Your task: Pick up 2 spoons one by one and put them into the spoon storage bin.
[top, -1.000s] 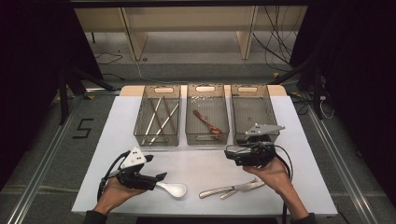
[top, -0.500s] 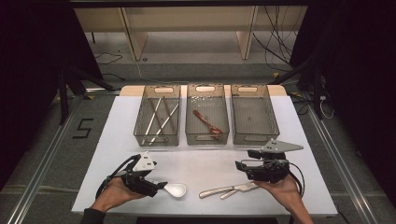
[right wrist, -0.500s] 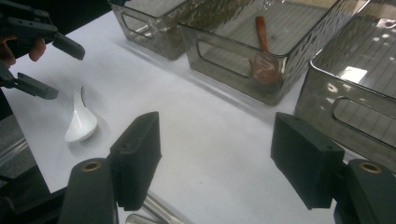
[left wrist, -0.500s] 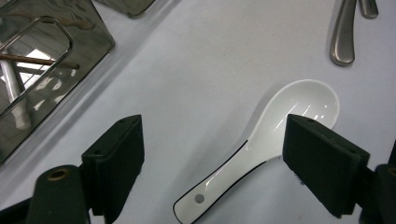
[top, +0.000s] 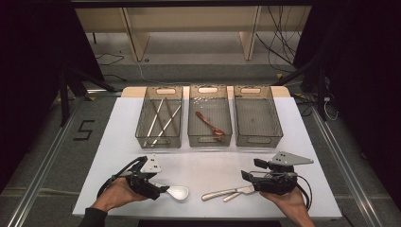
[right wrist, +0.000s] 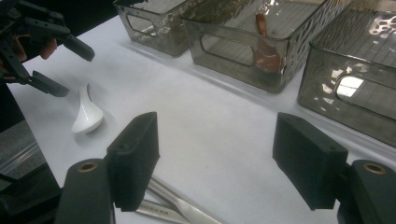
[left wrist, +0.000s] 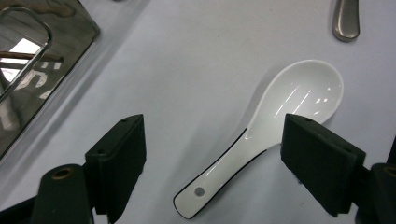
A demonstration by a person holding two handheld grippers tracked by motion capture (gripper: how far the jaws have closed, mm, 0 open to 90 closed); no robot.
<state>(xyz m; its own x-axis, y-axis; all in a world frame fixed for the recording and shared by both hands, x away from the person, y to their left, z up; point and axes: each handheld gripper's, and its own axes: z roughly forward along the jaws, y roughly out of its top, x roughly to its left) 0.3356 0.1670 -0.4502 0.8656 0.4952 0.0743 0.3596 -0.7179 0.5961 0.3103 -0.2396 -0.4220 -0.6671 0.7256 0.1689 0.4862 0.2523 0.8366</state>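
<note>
A white ceramic spoon lies near the table's front left. My left gripper is open, its jaws standing wide on either side of the spoon's handle without touching it. Two metal cutlery pieces lie side by side at the front centre. My right gripper is open just to their right, low over their near ends, with nothing between its pads. In the right gripper view the white spoon and the other gripper sit at far left.
Three clear grey bins stand in a row at the back of the white table. The left bin holds chopsticks, the middle bin a red-brown spoon, and the right bin looks empty.
My right gripper has come back from beside the right bin toward the person and down to the metal cutlery. The left gripper has barely moved.
</note>
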